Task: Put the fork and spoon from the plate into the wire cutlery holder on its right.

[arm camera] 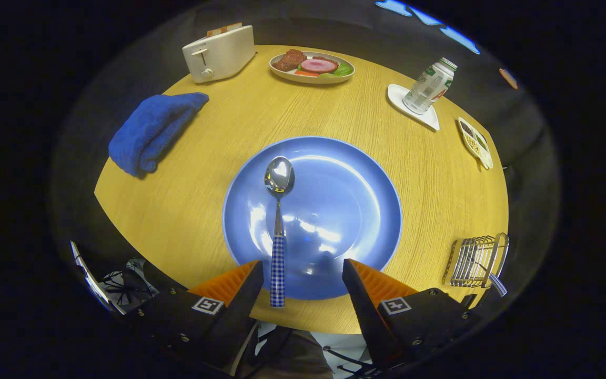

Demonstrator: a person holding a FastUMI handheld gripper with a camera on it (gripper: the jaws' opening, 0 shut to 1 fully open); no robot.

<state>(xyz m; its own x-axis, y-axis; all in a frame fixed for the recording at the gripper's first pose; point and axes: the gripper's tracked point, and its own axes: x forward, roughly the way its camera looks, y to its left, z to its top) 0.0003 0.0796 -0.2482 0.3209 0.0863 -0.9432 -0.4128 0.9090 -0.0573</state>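
A steel spoon with a blue checked handle lies on the blue plate, bowl pointing away from me. My gripper hovers open over the plate's near rim; the spoon's handle end lies between the fingers, close to the left finger and apart from the right one. The wire cutlery holder stands on the table to the right of the plate, and a blue checked handle pokes out at its near side.
On the round wooden table beyond the plate: a folded blue cloth to the left, a white toaster, a plate of food, a bottle on a white coaster, and a small snack dish.
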